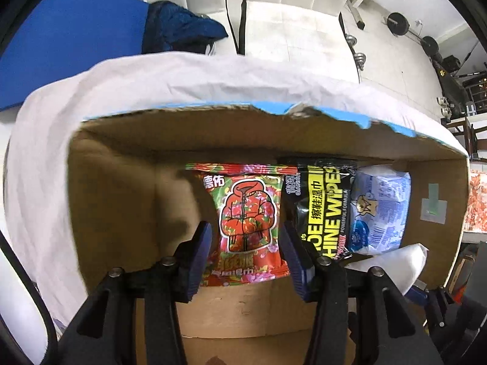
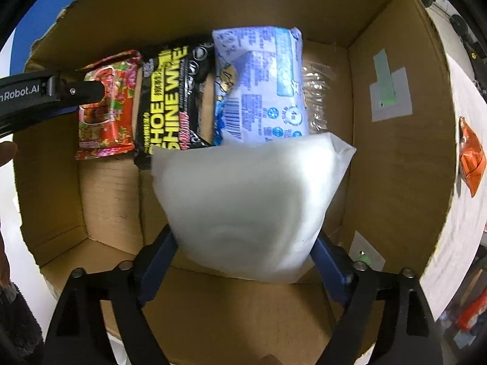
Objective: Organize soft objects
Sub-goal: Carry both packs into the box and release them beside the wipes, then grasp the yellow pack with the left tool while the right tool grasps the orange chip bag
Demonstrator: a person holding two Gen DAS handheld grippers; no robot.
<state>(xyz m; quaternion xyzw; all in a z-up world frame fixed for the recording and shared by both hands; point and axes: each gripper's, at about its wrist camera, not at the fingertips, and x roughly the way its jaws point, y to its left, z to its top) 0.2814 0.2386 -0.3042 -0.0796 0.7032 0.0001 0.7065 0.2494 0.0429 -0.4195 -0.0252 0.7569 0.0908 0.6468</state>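
A cardboard box (image 1: 121,188) (image 2: 395,158) holds three soft packs in a row: a red flowered pack (image 1: 248,216) (image 2: 106,103), a black and yellow shoe-wipes pack (image 1: 322,210) (image 2: 170,97) and a blue and white pack (image 1: 380,206) (image 2: 261,82). My left gripper (image 1: 246,243) is inside the box with its fingers on both sides of the red pack, touching its edges. My right gripper (image 2: 246,243) is shut on a white soft pack (image 2: 246,200) (image 1: 395,261) and holds it above the box floor, in front of the blue and white pack.
The box stands on a white cloth (image 1: 182,82). An orange packet (image 2: 471,158) lies on the cloth outside the box's right wall. A blue mat (image 1: 67,39), a dark blue jacket (image 1: 182,30) and gym weights (image 1: 398,24) lie beyond.
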